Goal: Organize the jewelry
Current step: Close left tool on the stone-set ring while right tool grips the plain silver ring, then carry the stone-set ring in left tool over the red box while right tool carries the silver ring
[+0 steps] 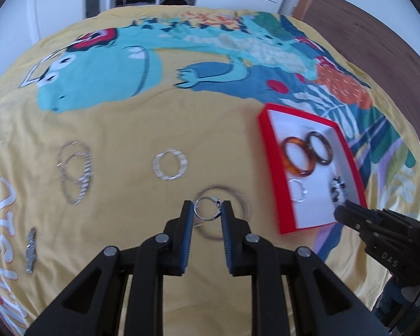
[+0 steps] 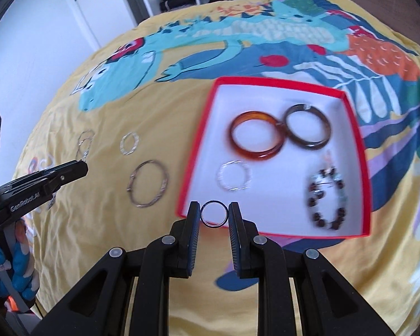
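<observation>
1. At the far left of the left wrist view, a small silver brooch-like piece (image 1: 30, 250) lies alone on the yellow bedspread (image 1: 112, 128), well apart from the left gripper (image 1: 208, 210).
2. Further right, a cluster of thin silver bangles (image 1: 75, 172) lies overlapped, and beside it a chunky silver link bracelet (image 1: 169, 164), both beyond the fingertips.
3. The left gripper is clamped on a thin silver ring (image 1: 207, 209), pinched edge to edge between its two pads, held above a large thin silver hoop (image 1: 224, 212) lying on the bedspread.
4. To the right lies the red box (image 1: 268, 173) with a white inside. It holds an amber bangle (image 1: 298, 158) touching a dark brown bangle (image 1: 319, 147), a small silver bracelet (image 1: 299, 191) and a beaded bracelet (image 1: 339, 191).
5. In the right wrist view, the right gripper (image 2: 214, 214) is clamped on a dark-rimmed ring (image 2: 214, 214), gripped by its sides between the pads. It sits over the box's near left corner, just at the red rim (image 2: 182, 193).
6. Inside the box, the small silver bracelet is nearest that ring, just beyond it; the beaded bracelet lies to the right.
7. The left gripper shows at the left edge of this view, with a blue glove (image 2: 19, 280) beneath it.
</observation>
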Motion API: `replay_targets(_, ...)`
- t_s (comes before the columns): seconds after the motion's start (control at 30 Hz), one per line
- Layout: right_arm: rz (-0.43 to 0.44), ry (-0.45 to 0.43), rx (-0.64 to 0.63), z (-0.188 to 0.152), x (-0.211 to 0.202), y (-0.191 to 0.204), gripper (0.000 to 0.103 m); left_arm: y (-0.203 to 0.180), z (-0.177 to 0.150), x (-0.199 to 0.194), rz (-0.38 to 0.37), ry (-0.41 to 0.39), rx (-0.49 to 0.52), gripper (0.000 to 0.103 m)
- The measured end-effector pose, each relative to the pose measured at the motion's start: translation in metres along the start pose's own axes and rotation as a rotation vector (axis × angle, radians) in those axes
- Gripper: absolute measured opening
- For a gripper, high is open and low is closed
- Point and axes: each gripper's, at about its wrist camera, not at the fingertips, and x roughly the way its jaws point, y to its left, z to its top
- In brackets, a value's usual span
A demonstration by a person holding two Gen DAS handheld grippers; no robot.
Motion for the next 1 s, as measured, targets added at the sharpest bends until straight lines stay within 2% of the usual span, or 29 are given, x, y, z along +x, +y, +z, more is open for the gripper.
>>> replay_targets(0.27, -0.032, -0.032, 0.038, 0.027, 0.007, -0.049, 0.020, -0.082, 0.038, 0.031, -0.065, -0.006, 0.121, 0.018)
replay_targets(0.5, -0.044, -0.058, 0.044, 0.064, 0.024, -0.087, 0.020, -0.128, 0.068, 0.072, -0.045, 0.018, 0.189, 0.018)
replay_targets(0.73, -0.042, -0.049, 0.037, 0.087, 0.050, -0.108, 0.020, -0.146, 0.076, 0.113, 0.001, 0.075, 0.223, 0.018)
replay_targets(1.0, -0.038, -0.005, 0.026, 0.094, 0.081, -0.119, 0.020, -0.148, 0.074, 0.140, 0.001, 0.116, 0.249, 0.018)
